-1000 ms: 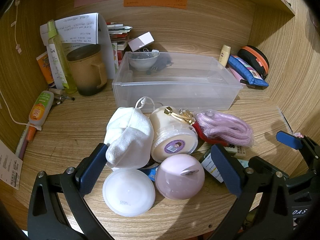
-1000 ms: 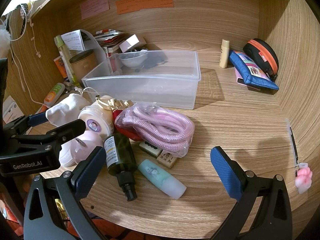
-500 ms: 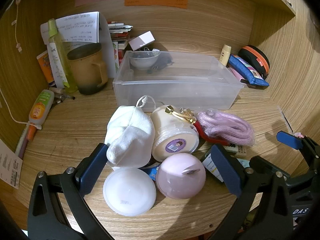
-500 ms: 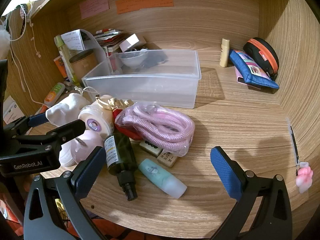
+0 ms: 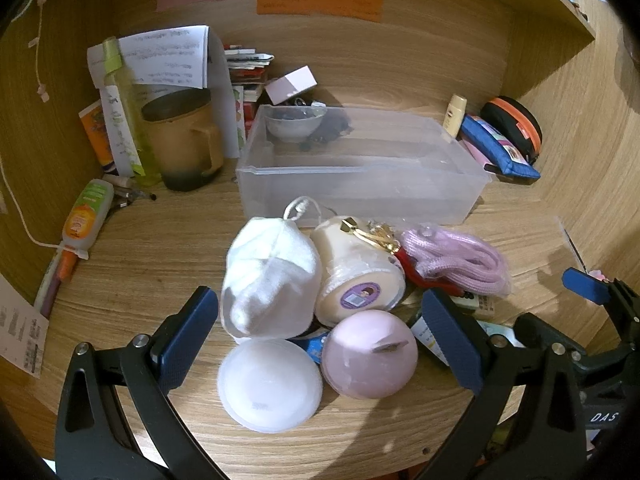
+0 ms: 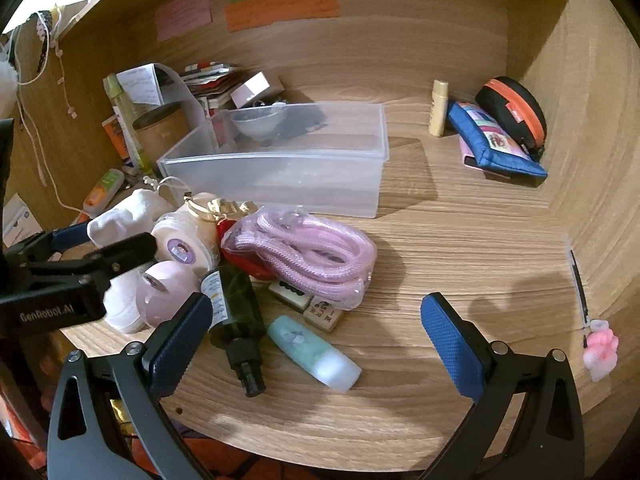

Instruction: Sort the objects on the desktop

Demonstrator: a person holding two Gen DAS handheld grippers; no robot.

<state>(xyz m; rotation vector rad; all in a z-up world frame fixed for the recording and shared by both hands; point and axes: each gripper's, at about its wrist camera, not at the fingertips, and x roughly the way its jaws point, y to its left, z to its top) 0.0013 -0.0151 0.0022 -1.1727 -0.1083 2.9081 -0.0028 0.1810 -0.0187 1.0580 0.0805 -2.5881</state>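
Observation:
A heap of small items lies on the wooden desk in front of a clear plastic bin [image 5: 360,196] [image 6: 280,184]. It holds a white cloth pouch [image 5: 268,280], a cream jar [image 5: 356,272], a pink dome case [image 5: 370,354], a white round lid [image 5: 270,384], a pink rope in a bag [image 5: 456,264] [image 6: 312,256], a dark green bottle [image 6: 236,312] and a teal tube [image 6: 312,352]. My left gripper [image 5: 320,340] is open, its fingers either side of the pouch and dome. My right gripper [image 6: 316,348] is open around the teal tube, above the desk's front edge.
A small bowl [image 5: 294,126] sits inside the bin. A tan mug [image 5: 184,140], papers and bottles stand at the back left. A blue pouch [image 6: 492,144], an orange-black case [image 6: 516,112] and a small yellow tube [image 6: 438,108] lie at the back right. A pink charm [image 6: 600,352] hangs on the right wall.
Both grippers stay open and nearly still. The left view has crept slightly forward toward the heap.

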